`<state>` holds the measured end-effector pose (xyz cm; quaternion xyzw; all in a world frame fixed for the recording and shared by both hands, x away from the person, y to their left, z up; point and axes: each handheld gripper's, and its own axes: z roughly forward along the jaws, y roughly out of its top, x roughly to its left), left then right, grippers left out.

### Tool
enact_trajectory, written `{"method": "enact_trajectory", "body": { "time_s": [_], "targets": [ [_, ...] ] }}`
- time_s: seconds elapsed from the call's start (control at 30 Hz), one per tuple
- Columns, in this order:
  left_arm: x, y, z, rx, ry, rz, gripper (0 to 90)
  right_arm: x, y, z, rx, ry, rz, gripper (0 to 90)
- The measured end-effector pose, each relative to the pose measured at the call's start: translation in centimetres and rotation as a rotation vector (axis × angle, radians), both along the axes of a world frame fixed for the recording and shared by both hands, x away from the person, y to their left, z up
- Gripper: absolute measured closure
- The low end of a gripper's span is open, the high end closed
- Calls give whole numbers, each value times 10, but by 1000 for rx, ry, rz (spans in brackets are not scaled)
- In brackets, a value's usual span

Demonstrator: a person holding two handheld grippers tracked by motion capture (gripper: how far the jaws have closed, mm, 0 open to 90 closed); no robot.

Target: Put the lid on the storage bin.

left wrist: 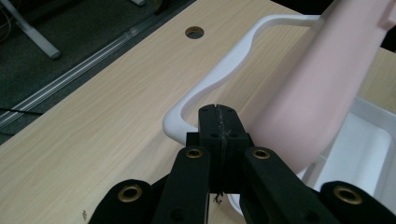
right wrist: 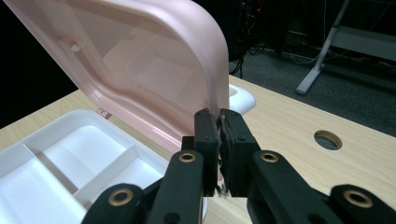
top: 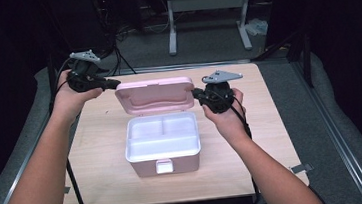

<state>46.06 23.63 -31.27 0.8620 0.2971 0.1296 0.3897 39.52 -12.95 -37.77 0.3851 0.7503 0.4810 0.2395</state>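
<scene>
A pink lunch box (top: 162, 151) sits near the middle of the wooden desk (top: 102, 139), its lid (top: 156, 95) raised upright at the back. The white tray inside has 3 compartments. Your right tongs (right wrist: 219, 122) pinch the right edge of the lid, jaws nearly closed on the thin plastic. Your left tongs (left wrist: 219, 122) are pressed fully together, holding nothing, and hover just beside the lid's left corner, above the white handle (left wrist: 219, 70) that lies on the desk behind the box.
</scene>
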Motion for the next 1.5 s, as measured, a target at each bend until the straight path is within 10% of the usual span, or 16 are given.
{"method": "enact_trajectory", "body": {
  "time_s": [0.63, 1.5],
  "targets": [
    [-10, -16, -7, 1, 4, -69, 900, -6, -13, -9, 66, 22, 49, 739],
    [-81, -12, -58, -1, -8, -175, 900, -65, -39, -64, 75, 31, 126, 671]
  ]
}}
